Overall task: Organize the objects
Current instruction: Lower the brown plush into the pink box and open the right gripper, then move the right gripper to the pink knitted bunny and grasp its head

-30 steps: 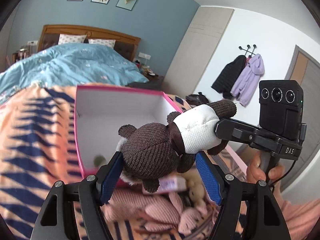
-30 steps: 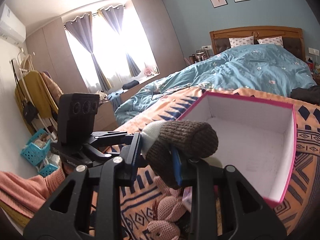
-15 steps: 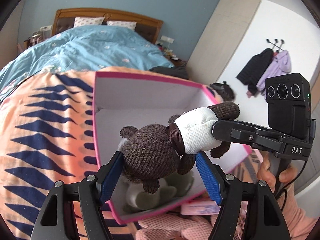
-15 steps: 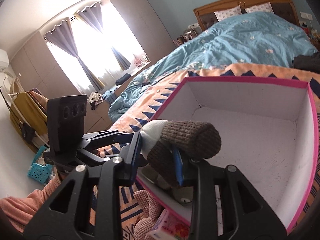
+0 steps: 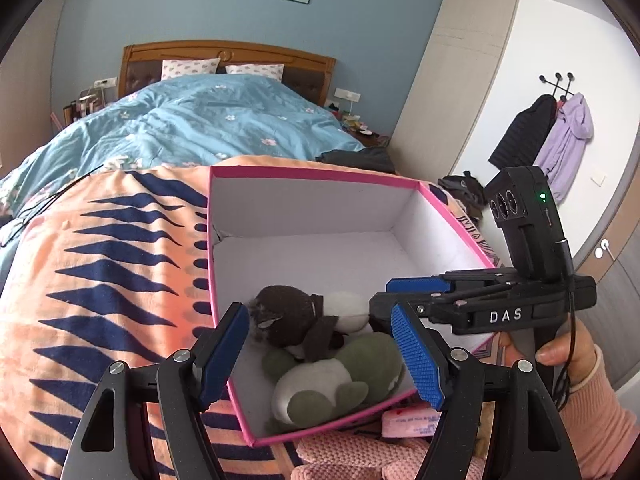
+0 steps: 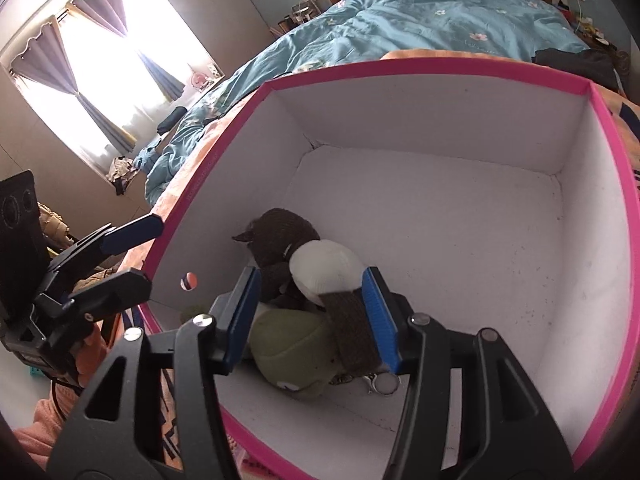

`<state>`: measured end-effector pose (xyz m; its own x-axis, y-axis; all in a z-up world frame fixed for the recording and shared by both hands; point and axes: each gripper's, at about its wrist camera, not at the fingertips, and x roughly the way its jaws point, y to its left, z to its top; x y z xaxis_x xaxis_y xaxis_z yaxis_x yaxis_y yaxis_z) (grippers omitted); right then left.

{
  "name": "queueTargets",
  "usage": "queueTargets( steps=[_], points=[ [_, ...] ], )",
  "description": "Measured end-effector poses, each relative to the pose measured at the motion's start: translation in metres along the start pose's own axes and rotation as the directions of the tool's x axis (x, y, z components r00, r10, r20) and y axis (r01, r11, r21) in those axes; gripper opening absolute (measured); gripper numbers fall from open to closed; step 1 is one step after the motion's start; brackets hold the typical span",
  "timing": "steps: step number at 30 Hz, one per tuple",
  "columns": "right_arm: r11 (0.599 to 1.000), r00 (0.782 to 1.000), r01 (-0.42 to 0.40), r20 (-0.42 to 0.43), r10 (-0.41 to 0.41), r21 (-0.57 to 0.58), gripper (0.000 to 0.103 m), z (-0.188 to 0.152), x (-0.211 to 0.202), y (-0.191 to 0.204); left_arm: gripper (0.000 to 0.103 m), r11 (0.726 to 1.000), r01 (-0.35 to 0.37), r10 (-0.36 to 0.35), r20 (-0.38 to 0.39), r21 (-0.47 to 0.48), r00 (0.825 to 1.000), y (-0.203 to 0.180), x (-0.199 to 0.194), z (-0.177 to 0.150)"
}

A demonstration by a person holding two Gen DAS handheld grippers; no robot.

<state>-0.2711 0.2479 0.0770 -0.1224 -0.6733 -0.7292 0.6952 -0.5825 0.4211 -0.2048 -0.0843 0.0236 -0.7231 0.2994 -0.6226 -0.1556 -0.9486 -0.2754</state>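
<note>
A brown knitted bear in a white shirt lies in the near left corner of the pink-rimmed white box, on top of a green and white plush toy. My left gripper is open and empty, just above the box's near rim. My right gripper is open over the box; the bear's leg lies loose beside its right pad. The right gripper also shows in the left wrist view.
The box stands on an orange blanket with dark blue marks. A pink knitted toy and a pink packet lie in front of the box. A blue duvet covers the bed behind.
Both grippers opened and let go of the bear. It dropped into the box onto the green plush toy. Both grippers now sit lower and closer to the box.
</note>
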Motion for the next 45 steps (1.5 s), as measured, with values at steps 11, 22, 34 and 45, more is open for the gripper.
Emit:
queueTargets(
  steps=[11, 22, 34, 45],
  points=[
    [0.992, 0.984, -0.042, 0.168, 0.062, -0.119, 0.061, -0.037, -0.066, 0.034, 0.088, 0.995, 0.087, -0.091, 0.091, 0.048, 0.992, -0.019, -0.043, -0.033],
    [0.973, 0.973, -0.057, 0.204, 0.103, -0.222, 0.062, -0.126, -0.101, 0.067, 0.088, 0.987, 0.121, -0.129, 0.077, 0.102, 0.989, -0.043, -0.062, -0.080],
    [0.956, 0.993, 0.106, 0.084, -0.086, -0.273, 0.065, -0.190, -0.048, 0.088, 0.088, 0.989, 0.149, -0.148, -0.009, 0.022, 0.989, -0.038, -0.042, -0.117],
    [0.913, 0.977, 0.209, 0.105, -0.183, -0.351, 0.059, -0.203, -0.033, 0.094, 0.088, 0.988, 0.153, -0.153, -0.041, 0.001, 0.987, -0.037, -0.038, -0.130]
  ],
)
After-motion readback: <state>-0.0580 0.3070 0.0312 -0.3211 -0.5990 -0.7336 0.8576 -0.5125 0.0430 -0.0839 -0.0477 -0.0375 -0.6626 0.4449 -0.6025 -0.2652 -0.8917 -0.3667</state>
